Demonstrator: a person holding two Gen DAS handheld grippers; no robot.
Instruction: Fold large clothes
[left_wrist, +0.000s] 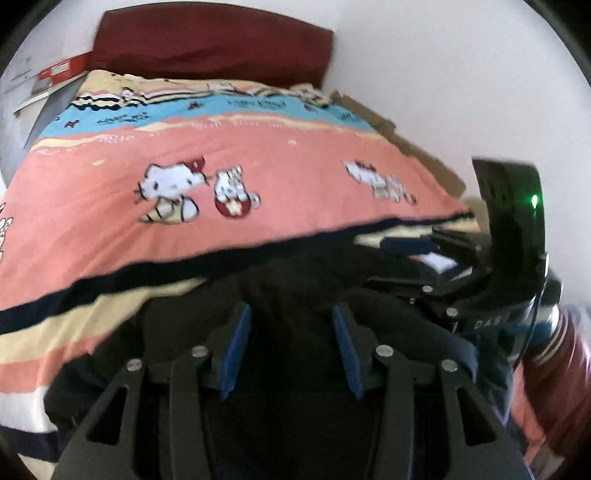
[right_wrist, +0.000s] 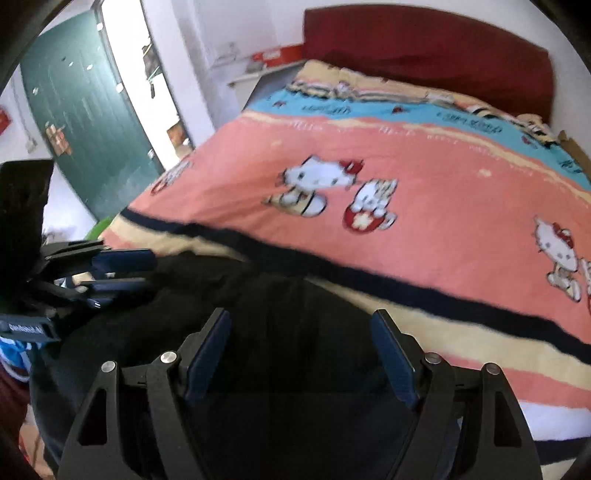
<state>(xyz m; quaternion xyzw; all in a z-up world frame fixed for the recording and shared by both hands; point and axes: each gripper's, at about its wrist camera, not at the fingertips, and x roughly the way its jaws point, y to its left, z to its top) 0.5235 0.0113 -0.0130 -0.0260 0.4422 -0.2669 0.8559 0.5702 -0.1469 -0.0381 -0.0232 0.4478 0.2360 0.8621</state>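
On the bed (left_wrist: 258, 177), in the left wrist view, the left claw (left_wrist: 291, 350) is seen partly open with nothing pressed between its blue pads; the black garment (left_wrist: 295, 280) lies just beneath and ahead of it. The right claw (left_wrist: 417, 251) is seen at the right, over the garment's edge.

In the right wrist view, the right claw (right_wrist: 303, 354) is held wide and empty above the garment (right_wrist: 295, 302). A red headboard (right_wrist: 424, 48) and green door (right_wrist: 88, 122) are seen beyond.

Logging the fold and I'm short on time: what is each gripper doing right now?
Left gripper: open, nothing between its fingers, over the black garment.
Right gripper: open wider, holding nothing, over the same garment.
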